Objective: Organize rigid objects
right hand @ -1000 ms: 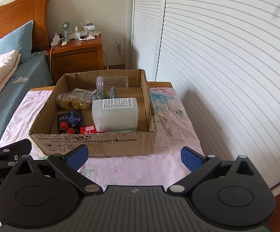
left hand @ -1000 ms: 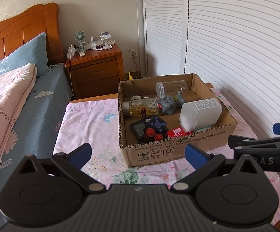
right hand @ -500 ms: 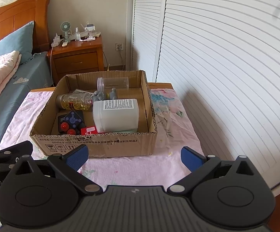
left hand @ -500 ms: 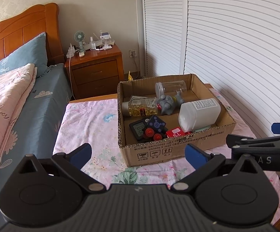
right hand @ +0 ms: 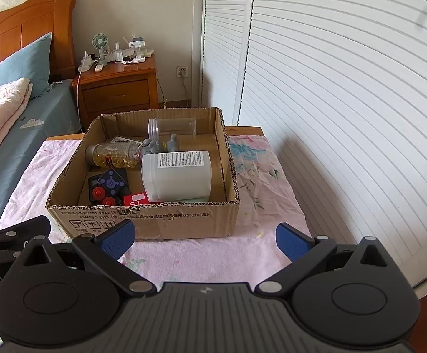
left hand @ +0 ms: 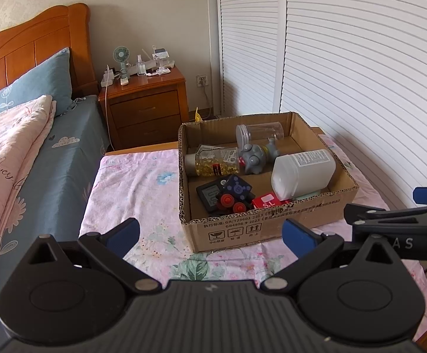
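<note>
A cardboard box stands on a pink floral cloth. Inside lie a white plastic bottle, a bottle of yellow capsules, a clear jar, a grey toy, a dark blue cube with red knobs and a small red box. My left gripper is open and empty, short of the box's front wall. My right gripper is open and empty, also in front of the box.
A bed with a blue sheet and pink quilt runs along the left. A wooden nightstand with a small fan and clutter stands behind. White louvred doors line the right. The table's right edge is close to the box.
Both grippers have drawn back slightly and risen a little; the box sits a touch higher and farther in both views. Nothing in the box has moved.
</note>
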`<state>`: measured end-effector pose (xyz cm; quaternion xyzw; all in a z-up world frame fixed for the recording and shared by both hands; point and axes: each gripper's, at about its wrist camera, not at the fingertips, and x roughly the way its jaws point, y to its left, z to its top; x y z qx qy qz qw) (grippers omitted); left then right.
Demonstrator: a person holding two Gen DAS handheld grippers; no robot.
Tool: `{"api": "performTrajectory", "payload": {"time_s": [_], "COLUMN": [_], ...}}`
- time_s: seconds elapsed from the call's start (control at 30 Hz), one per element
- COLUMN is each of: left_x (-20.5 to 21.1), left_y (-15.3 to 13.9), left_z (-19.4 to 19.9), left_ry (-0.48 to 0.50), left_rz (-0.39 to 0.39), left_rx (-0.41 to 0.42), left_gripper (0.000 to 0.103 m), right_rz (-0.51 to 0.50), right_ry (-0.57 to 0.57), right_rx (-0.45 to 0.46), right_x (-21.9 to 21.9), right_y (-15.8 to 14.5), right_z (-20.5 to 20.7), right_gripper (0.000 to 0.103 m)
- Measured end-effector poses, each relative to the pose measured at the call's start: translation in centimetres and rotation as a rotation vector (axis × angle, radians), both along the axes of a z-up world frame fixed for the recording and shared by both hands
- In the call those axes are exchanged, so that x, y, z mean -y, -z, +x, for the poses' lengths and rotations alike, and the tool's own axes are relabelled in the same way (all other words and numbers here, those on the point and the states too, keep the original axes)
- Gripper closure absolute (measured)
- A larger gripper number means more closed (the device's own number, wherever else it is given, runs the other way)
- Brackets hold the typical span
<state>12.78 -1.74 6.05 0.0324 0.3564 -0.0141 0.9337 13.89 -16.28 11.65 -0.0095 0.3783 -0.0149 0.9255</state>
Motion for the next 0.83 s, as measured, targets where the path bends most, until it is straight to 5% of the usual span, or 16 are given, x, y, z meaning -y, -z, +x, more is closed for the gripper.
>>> {"api": "performTrajectory", "payload": {"time_s": [0.83], "left_x": [-0.1], "left_y": [-0.16], "left_z": [-0.01], "left_ry": [0.0], "left_rz": [-0.005], "left_rx": [-0.005], "left_gripper": [0.001], "right_rz": [-0.001], "right_ry": [-0.001], "right_rx": [0.003], "right_x": [-0.04], "right_y": [-0.35], "right_z": [-0.04], "right_gripper": [0.0]}}
